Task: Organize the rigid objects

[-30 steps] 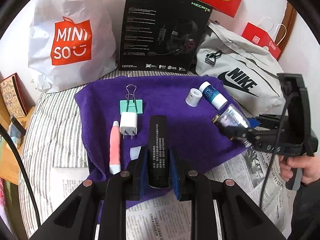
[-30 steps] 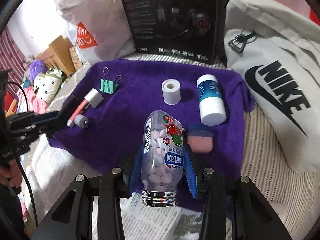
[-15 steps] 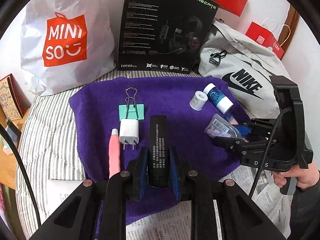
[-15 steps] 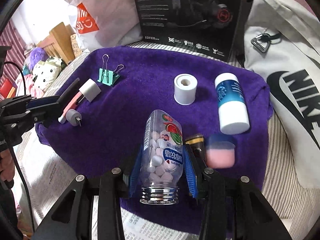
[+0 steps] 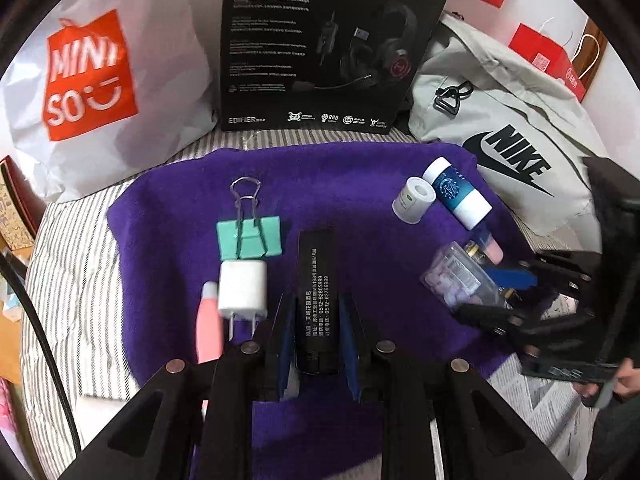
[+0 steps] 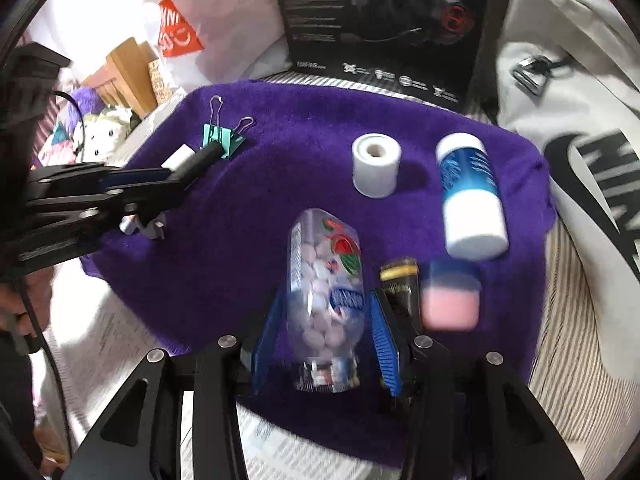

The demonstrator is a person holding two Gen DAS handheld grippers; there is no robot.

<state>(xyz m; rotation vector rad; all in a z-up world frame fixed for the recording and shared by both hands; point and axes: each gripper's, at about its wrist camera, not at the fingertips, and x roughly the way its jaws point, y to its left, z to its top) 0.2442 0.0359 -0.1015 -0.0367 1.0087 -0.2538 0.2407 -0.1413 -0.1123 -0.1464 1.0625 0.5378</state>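
The right gripper [image 6: 326,340] has its blue pads parted, with a gap showing on both sides of the clear candy bottle [image 6: 326,280], so it looks released or barely touching; blur makes contact hard to judge. The bottle lies on the purple towel [image 6: 280,160], metal cap toward the camera. It is probably light, stiff, smooth plastic, likely to roll, so hold it across the flatter labelled sides at mid-body. At 2 o'clock from it lie a dark gold-rimmed tube [image 6: 400,284] and a pink-ended piece [image 6: 450,304]; at 1 o'clock a blue-and-white bottle [image 6: 470,196].

The left gripper [image 5: 318,332] brackets a black printed bar [image 5: 316,300], pads seemingly just clear of it. This bar looks rigid and matte; grip its long sides. At 10 o'clock sit a white plug [image 5: 243,291] and green binder clip [image 5: 250,236].
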